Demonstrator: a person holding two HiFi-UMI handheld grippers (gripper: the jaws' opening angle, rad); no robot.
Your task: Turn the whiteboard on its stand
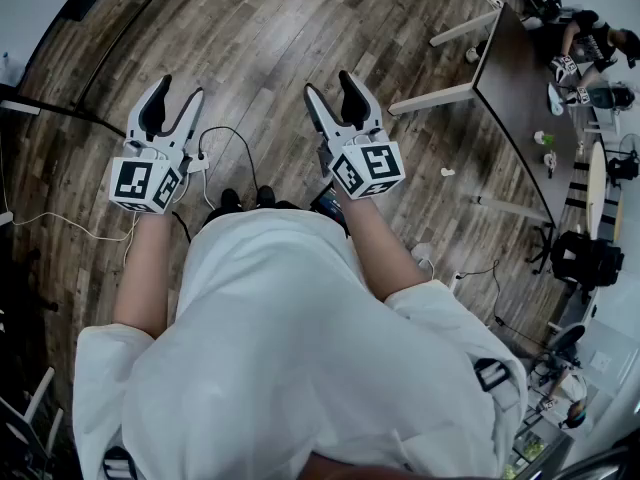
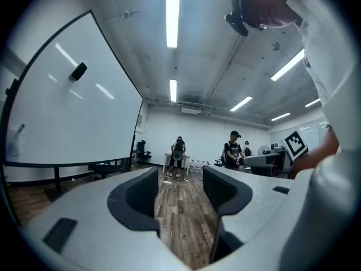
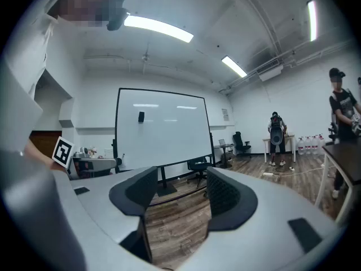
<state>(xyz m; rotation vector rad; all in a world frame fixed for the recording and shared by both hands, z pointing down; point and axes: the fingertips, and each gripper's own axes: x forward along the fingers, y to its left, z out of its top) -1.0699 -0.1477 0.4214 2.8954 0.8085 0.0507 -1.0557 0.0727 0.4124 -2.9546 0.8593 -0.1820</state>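
Note:
The whiteboard (image 3: 161, 129) stands upright on its black stand across the wood floor in the right gripper view, with a small black eraser (image 3: 141, 116) stuck to it. In the left gripper view the whiteboard (image 2: 67, 106) fills the left side, seen at a slant and closer. Both grippers are well short of the board. My left gripper (image 1: 180, 88) and right gripper (image 1: 330, 83) are held side by side above the floor in front of the person's white shirt. The left gripper (image 2: 180, 191) is open with only floor between its jaws. The right gripper (image 3: 175, 199) is open too, and holds nothing.
A dark table (image 1: 520, 78) on white legs stands at the right, with people seated beyond it. A cable (image 1: 225, 138) and plug lie on the floor below the grippers. An office chair (image 3: 197, 165) sits by the board's stand. Two people (image 2: 178, 151) stand at the room's far end.

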